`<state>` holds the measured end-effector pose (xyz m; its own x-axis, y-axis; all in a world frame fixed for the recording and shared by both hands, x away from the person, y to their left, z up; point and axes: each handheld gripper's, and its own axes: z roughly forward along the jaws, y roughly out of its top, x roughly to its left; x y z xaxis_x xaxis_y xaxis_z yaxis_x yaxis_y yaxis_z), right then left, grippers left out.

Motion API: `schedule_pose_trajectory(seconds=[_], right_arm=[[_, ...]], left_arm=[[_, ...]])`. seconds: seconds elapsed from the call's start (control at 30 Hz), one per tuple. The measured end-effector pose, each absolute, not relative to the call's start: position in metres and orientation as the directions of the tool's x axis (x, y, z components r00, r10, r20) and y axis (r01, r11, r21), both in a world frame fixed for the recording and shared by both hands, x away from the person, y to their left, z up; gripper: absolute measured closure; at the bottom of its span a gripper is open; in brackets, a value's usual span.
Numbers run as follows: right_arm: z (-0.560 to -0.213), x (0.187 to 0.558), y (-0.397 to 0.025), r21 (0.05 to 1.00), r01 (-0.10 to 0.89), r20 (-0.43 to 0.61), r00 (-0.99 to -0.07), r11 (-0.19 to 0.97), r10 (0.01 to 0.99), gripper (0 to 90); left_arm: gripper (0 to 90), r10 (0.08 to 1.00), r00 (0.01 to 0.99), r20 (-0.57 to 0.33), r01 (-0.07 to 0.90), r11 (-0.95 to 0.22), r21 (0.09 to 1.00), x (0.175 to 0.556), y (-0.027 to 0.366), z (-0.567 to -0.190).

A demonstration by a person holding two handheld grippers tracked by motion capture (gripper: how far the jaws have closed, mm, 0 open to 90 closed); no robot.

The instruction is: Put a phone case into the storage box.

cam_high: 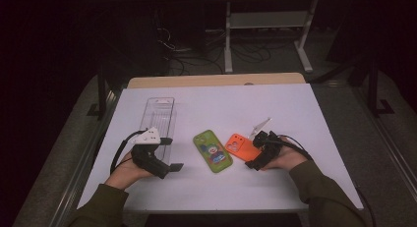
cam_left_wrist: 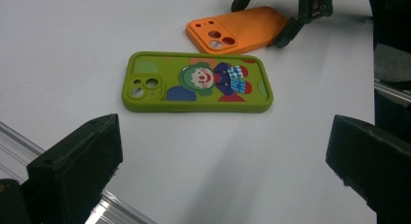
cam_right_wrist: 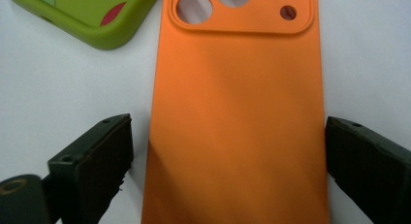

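Two phone cases lie side by side at centre frame in the high view: a green case [cam_high: 212,151] with a clown print and, just right of it, an orange case [cam_high: 241,147]. The right gripper [cam_right_wrist: 228,151] straddles the orange case's lower end, jaws wide on either side, a slight gap showing at the left one. The left gripper [cam_left_wrist: 225,170], also wide, sits at lower left, near the green case, beside a clear tray [cam_high: 158,114].

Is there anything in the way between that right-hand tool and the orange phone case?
Nothing visible. The right tool is open, one jaw on each side of the orange phone case. The green case lies off to one side.
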<state>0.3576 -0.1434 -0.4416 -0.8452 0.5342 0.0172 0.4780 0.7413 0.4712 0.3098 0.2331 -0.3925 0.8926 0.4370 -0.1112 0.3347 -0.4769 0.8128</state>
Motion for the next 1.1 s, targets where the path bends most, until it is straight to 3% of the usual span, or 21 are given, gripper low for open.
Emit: schedule_pose_trajectory(seconds=[0.3, 0.77, 1.1], right_arm=[[-0.439, 0.356, -0.145, 0.473, 0.484, 0.019, -0.841, 0.736, 0.541, 14.6], [-0.436, 0.358, -0.149, 0.474, 0.504, 0.032, -0.829, 0.722, 0.558, 15.6], [-0.413, 0.367, -0.154, 0.501, 0.474, 0.01, -0.84, 0.724, 0.542, 15.6]], left_arm=[[0.0, 0.441, 0.891, -0.11, 0.336, -0.475, 0.813, 0.31, 0.234, -0.392], [0.0, 0.442, 0.892, -0.097, 0.33, -0.487, 0.809, 0.312, 0.231, -0.39], [0.0, 0.423, 0.9, -0.104, 0.314, -0.465, 0.828, 0.32, 0.215, -0.373]])
